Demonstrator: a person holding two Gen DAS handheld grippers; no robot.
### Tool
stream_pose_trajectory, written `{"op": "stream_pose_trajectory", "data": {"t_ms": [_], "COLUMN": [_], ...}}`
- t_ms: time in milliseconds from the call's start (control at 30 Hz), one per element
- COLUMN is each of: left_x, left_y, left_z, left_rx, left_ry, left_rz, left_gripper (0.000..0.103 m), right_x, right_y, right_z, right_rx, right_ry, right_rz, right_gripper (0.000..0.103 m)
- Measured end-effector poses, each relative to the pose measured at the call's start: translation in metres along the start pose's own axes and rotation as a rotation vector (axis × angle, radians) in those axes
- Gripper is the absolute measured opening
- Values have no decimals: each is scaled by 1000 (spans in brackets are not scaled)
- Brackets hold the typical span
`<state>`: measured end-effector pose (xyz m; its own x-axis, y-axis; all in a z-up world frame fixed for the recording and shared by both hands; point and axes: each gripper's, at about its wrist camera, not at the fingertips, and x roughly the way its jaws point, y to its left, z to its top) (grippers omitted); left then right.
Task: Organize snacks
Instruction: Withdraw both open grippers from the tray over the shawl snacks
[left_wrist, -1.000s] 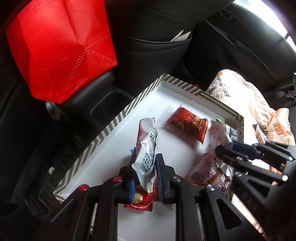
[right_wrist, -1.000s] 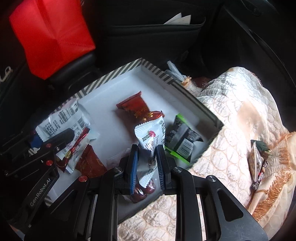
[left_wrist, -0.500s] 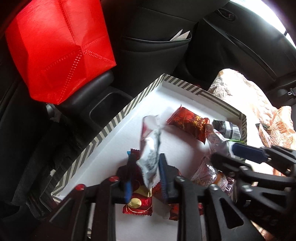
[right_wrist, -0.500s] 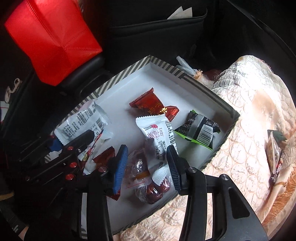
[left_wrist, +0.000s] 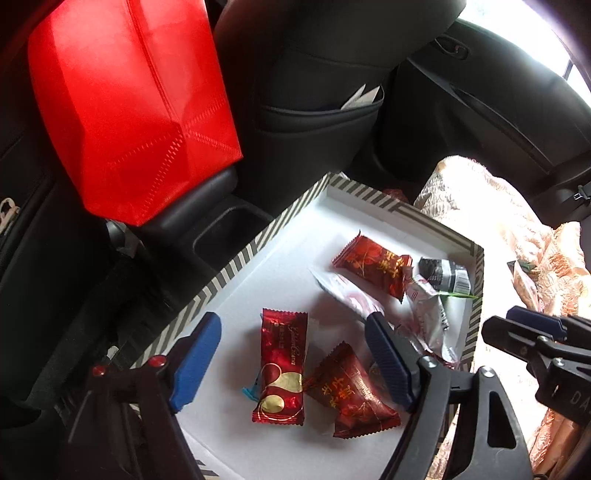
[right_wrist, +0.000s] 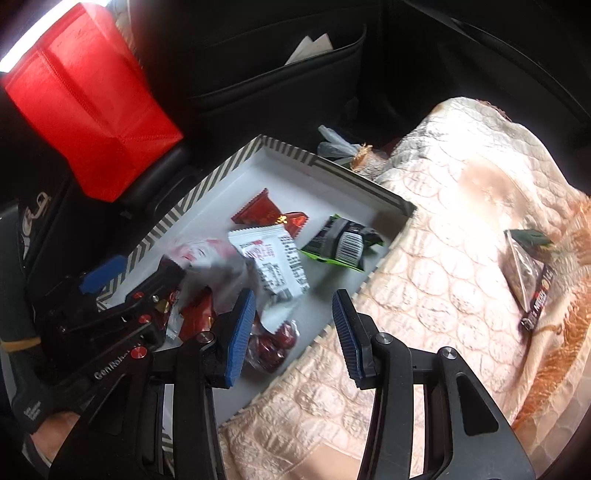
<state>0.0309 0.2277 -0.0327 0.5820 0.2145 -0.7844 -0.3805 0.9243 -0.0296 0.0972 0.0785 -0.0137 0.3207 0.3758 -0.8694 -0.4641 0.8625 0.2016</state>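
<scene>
Snacks in striped tray — under left tongs, right tongs at tray's edge — both spread wide, empty

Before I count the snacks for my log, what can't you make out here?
- Silver packet: right wrist view, motion-blurred, label unreadable.
- Bag of red candies: right wrist view, partly behind the right gripper finger.
- Packet on the quilt: left wrist view, washed out by glare.
</scene>
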Motion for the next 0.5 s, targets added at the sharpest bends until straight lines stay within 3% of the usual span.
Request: {"op": "stream_pose_trajectory", "data": {"t_ms": [200,500], "left_x": [-19,-28], "left_y": [-1,-10], "left_z": [3,2], "left_rx": [-1,9], "left_ry": [-67,-67], "left_rz": [15,-13], "left_gripper": [91,92], "right_x": [-13,-19], "right_y": [-20,-33], "right_z": [-8,-15], "right_rx": [52,83], "right_ry": [-5,-16], "right_rz": [-8,-3], "right_gripper": [43,43]}}
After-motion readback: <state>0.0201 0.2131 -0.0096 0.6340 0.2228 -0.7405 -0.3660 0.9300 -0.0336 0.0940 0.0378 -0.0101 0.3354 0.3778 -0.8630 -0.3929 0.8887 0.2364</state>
